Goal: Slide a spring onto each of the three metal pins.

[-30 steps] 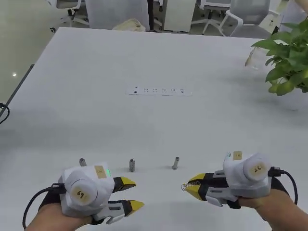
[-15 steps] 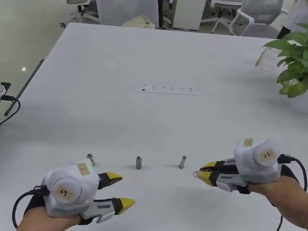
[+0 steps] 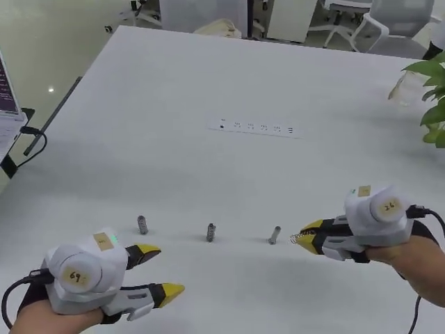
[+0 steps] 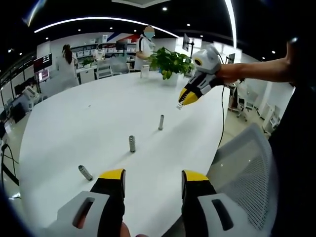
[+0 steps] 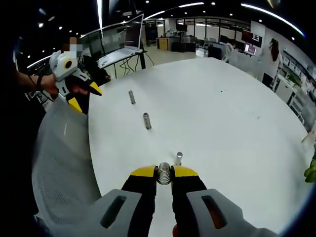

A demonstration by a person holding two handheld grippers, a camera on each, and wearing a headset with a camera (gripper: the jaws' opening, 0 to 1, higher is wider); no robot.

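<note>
We hold one tool in each hand over a big white desk (image 3: 243, 76). The right hand-held gripper (image 3: 306, 232) has its two yellow tips squeezed tight on a little spring (image 5: 164, 174). The spring sticks out past the tips and points at the right pin (image 3: 274, 235). It is just beside that pin, with a small gap between them. The right pin looks smooth and bare.

Three metal pins stand in a row on the desk. The middle pin (image 3: 211, 232) and the left pin (image 3: 142, 224) look bumpy, as if a coil is wrapped round each one.

The left hand-held gripper (image 3: 161, 268) has its yellow tips wide apart, with nothing between them. It is closer to us than the row of pins and nearest the left pin, but it does not touch any pin. In the left gripper view we can see all three pins ahead of its tips, with the other tool out past them.

Farther back on the desk lies a flat white power strip (image 3: 254, 128). A green plant (image 3: 434, 90) sits at the right edge, and part of a laptop (image 3: 5, 94) shows at the far left.
</note>
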